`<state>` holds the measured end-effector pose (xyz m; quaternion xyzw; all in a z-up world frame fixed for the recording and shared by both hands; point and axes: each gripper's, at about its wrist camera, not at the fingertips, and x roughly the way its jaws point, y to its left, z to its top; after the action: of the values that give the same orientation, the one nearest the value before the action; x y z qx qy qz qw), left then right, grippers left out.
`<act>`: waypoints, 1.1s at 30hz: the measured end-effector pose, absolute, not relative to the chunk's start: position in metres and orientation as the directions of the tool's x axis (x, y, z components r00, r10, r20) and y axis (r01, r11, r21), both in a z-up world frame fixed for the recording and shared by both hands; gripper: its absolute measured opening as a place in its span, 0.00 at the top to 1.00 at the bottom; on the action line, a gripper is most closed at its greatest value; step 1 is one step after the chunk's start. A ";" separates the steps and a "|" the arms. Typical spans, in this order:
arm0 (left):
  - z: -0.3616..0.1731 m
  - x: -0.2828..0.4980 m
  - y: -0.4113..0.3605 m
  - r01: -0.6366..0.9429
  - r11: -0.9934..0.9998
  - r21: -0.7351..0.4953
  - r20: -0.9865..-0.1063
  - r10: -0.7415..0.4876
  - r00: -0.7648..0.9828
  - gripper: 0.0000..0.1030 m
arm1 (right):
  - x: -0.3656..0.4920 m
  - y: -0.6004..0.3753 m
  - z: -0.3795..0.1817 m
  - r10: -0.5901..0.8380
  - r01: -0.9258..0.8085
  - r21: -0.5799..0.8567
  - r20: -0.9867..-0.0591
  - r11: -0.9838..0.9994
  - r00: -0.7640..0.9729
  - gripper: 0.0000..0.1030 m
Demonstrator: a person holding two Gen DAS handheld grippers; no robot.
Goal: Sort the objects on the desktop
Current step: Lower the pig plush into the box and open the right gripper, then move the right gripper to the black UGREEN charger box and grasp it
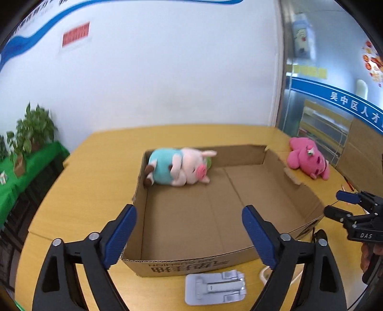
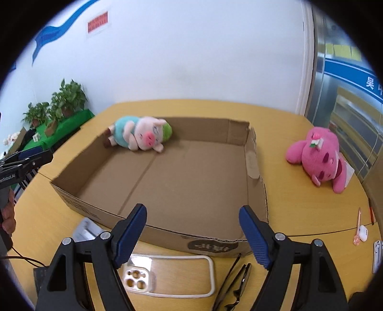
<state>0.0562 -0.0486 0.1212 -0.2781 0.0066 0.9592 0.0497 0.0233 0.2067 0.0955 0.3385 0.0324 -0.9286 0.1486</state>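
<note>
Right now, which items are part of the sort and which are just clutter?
Job items:
cardboard box
pig plush, already in the box
pink plush, on the table outside the box
phone case
glasses
earbud case

Lying about:
potted plants
wall posters

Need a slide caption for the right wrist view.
Open right gripper faces box holding pig plush; pink plush outside.

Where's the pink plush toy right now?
The pink plush toy lies on the wooden table outside the cardboard box, off its right wall, in both views. The pig plush sits inside the box's far-left corner.
</note>
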 end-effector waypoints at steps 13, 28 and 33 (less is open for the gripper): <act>0.128 0.075 -0.044 -0.092 -0.993 -0.074 -0.570 0.118 -0.813 0.76 | 0.050 0.186 0.118 -0.238 0.300 -0.008 -0.589 -0.954 -0.772 0.64; 0.124 0.106 -0.069 -0.098 -0.986 -0.136 -0.564 0.159 -0.810 0.22 | 0.069 0.179 0.104 -0.342 0.366 0.097 -0.627 -0.926 -0.699 0.28; 0.143 0.141 -0.108 -0.030 -0.998 -0.052 -0.555 0.054 -0.830 0.22 | 0.090 0.162 0.089 -0.449 0.503 0.124 -0.663 -0.855 -0.599 0.28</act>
<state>0.1412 -0.1077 0.1426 -0.2904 -0.0206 0.9564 0.0221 0.0902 0.1616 0.0889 0.3600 0.0381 -0.8933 0.2664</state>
